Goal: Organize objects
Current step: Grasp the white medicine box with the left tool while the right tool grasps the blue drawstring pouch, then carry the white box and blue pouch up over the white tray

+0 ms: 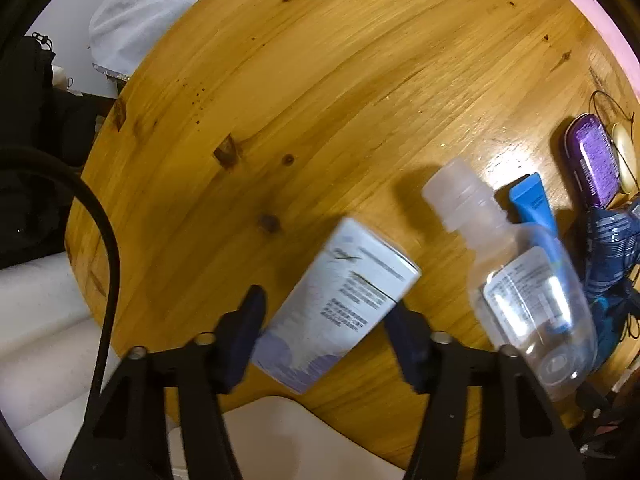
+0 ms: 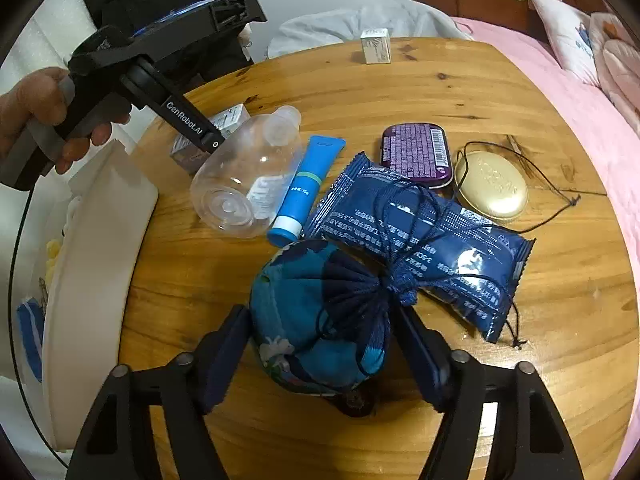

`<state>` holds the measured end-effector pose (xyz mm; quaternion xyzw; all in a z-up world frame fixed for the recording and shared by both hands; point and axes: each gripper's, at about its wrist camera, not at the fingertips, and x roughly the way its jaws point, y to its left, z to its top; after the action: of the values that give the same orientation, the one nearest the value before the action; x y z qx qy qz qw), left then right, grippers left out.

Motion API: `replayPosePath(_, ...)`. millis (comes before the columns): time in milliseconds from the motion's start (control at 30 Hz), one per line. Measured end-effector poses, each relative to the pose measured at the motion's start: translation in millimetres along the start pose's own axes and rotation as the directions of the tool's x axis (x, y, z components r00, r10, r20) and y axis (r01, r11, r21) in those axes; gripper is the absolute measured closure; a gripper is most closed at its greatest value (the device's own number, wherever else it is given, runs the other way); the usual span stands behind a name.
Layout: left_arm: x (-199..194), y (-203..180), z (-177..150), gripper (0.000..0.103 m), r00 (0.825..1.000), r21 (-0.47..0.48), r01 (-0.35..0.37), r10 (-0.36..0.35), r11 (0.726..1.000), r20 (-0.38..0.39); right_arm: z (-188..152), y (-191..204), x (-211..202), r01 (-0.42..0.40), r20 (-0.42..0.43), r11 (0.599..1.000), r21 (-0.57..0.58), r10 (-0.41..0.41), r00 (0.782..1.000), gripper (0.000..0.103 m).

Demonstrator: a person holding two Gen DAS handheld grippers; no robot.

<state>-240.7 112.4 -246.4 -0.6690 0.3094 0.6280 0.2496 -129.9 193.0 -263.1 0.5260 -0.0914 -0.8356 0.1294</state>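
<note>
- Left wrist view: the left gripper [image 1: 324, 332] has its fingers either side of a pale lilac-and-white carton [image 1: 340, 304], tilted, just beside the clear plastic bottle [image 1: 528, 292]. Whether the pads press the carton or the carton is lifted, I cannot tell; the picture is blurred.
- Right wrist view: the right gripper [image 2: 320, 356] has its fingers spread wide around a blue drawstring pouch [image 2: 320, 316], with gaps on both sides, so nothing is held.
- Bottle as landmark on the wooden table [image 2: 400, 92]: a blue tube [image 2: 308, 188] lies touching it, then a dark blue packet [image 2: 420, 236] under the pouch's cords, then a purple tin [image 2: 416, 156] and gold tin [image 2: 492, 186] beyond.
- A white tray [image 2: 100, 260] sits off the table edge on the bottle's other side, probably the destination.
- Advice: squeeze the carton squarely across its flat faces. Close on the pouch's body, and mind the cords dragging the packet.
</note>
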Motion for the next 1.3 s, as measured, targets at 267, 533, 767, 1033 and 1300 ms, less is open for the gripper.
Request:
replayPosePath(267, -10, -8, -11, 0.065, 0.998, -0.059, 0.063, -0.064, 0.996, -0.006, -1, 9, -6, 0.010, -0.002, 0.997, -0.072, -0.010, 1.000, 0.049)
replayPosePath(533, -46, -14, -40, 0.065, 0.989, -0.119, 0.145, -0.139, 0.982, 0.060, 2, 17, -33, 0.012, 0.023, 0.997, -0.074, -0.011, 1.000, 0.049)
replayPosePath(767, -92, -17, -77, 0.065, 0.969, -0.165, 0.218, -0.193, 0.962, 0.156, 11, 33, -70, 0.005, 0.084, 0.998, -0.067, 0.001, 0.996, 0.050)
replayPosePath(1033, -142, 24, -134, 0.065, 0.933, -0.221, 0.269, -0.196, 0.937, 0.300, 23, 58, -115, 0.000, 0.162, 0.997, -0.077, 0.013, 0.987, 0.050)
replayPosePath(1300, -182, 50, -202, 0.065, 0.891, -0.309, 0.312, -0.163, 0.899, 0.425, 39, 88, -160, 0.011, 0.267, 0.993, -0.118, 0.021, 0.963, 0.050)
